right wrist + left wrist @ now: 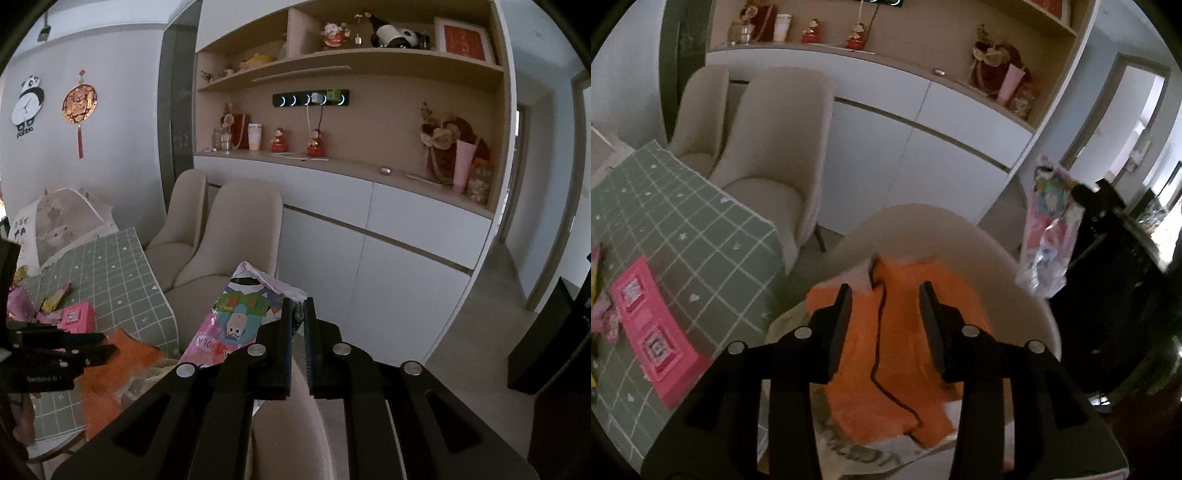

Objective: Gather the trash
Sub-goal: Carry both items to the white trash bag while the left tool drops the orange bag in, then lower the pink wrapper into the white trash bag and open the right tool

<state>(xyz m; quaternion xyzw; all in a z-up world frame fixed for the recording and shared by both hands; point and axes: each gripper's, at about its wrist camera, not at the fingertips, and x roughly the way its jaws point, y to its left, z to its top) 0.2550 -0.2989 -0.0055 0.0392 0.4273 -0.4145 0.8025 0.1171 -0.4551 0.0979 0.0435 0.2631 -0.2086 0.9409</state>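
My right gripper (298,306) is shut on a colourful snack wrapper (236,317) and holds it in the air above a beige chair (291,424). The same wrapper (1049,236) hangs at the right of the left wrist view, with the right gripper dark behind it. My left gripper (885,291) is open and empty above an orange bag (897,354) with a black cord that lies on a beige chair (1008,258). It also shows in the right wrist view (107,349) over the orange bag (122,373). A pink box (650,332) and more wrappers (33,306) lie on the green checked table (701,229).
Two more beige chairs (768,177) stand by the table's far side. A white cabinet (369,236) with shelves of ornaments runs along the wall. A mesh food cover (59,221) sits at the table's far end. A dark stand (1108,288) is at the right.
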